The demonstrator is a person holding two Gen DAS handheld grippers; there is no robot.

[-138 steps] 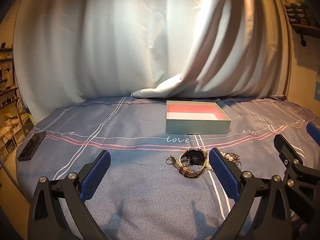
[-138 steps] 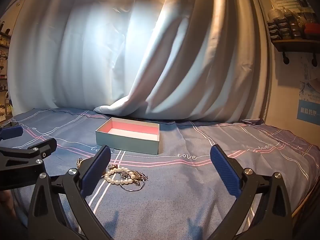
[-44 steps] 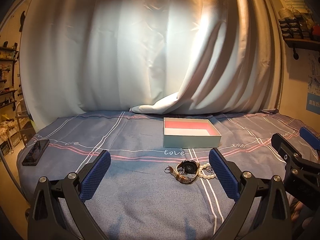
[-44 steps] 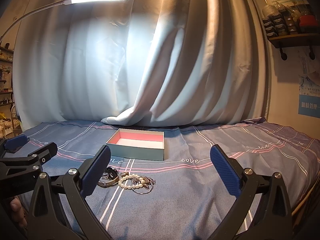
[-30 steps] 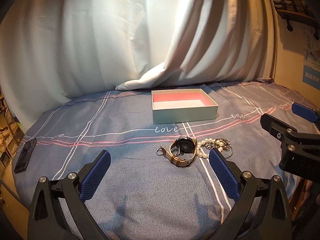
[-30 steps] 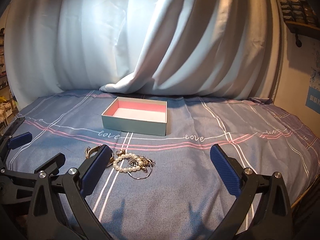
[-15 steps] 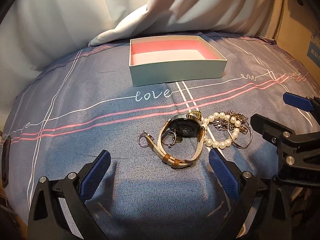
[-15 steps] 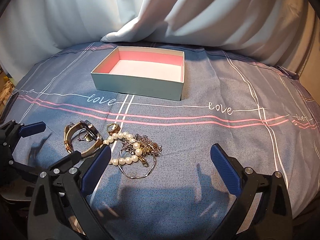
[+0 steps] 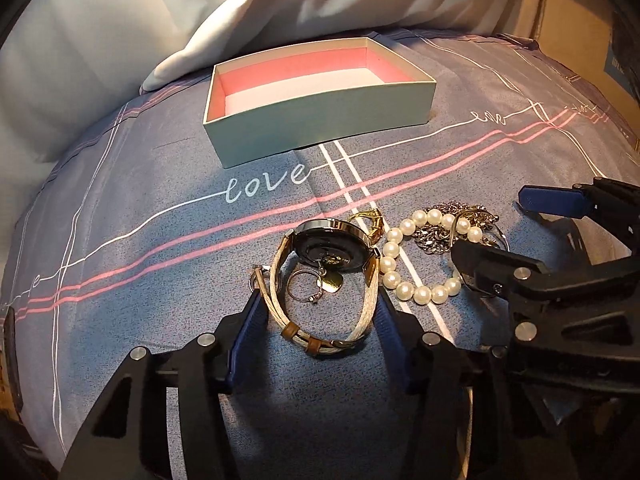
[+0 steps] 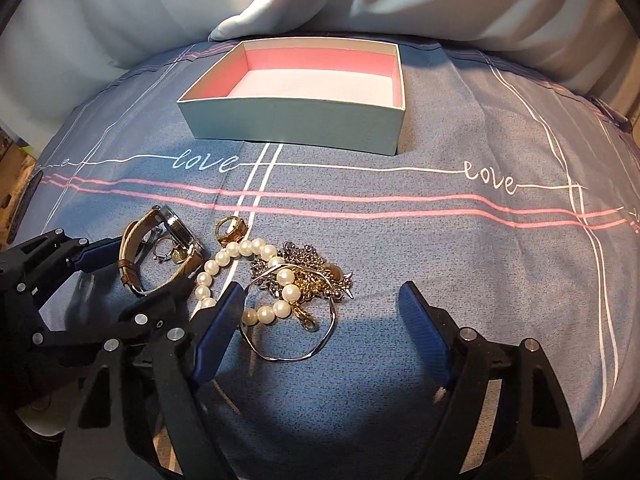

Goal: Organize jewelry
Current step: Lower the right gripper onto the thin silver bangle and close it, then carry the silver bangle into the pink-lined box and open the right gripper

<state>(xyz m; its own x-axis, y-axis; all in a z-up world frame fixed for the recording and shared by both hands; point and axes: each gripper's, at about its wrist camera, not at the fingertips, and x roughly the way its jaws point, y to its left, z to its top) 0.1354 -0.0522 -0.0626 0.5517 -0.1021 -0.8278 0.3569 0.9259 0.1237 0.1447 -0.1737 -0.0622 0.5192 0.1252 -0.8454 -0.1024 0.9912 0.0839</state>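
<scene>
A watch [image 9: 326,280] with a beige strap and dark face lies on the blue cloth, with a small ring and gold charm [image 9: 316,286] inside its loop. My left gripper [image 9: 320,320] has narrowed around the strap, a blue pad on each side; whether the pads touch it I cannot tell. A pearl bracelet [image 10: 256,276], a silver chain pile [image 10: 308,270], a silver bangle [image 10: 292,320] and a gold ring [image 10: 232,230] lie beside the watch [image 10: 160,248]. My right gripper [image 10: 320,312] is open over the bangle and chain. The empty pale-green box [image 10: 296,120] with pink lining stands behind; it also shows in the left wrist view [image 9: 320,116].
A white curtain [image 10: 280,8] drapes onto the cloth just behind the box. The blue cloth [image 10: 460,248] with pink and white lines stretches to the right. A dark phone [image 9: 10,352] lies at the far left edge.
Both grippers have dropped down and forward onto the jewelry. My left gripper has narrowed around the watch strap. My right gripper has narrowed a little and sits over the bangle.
</scene>
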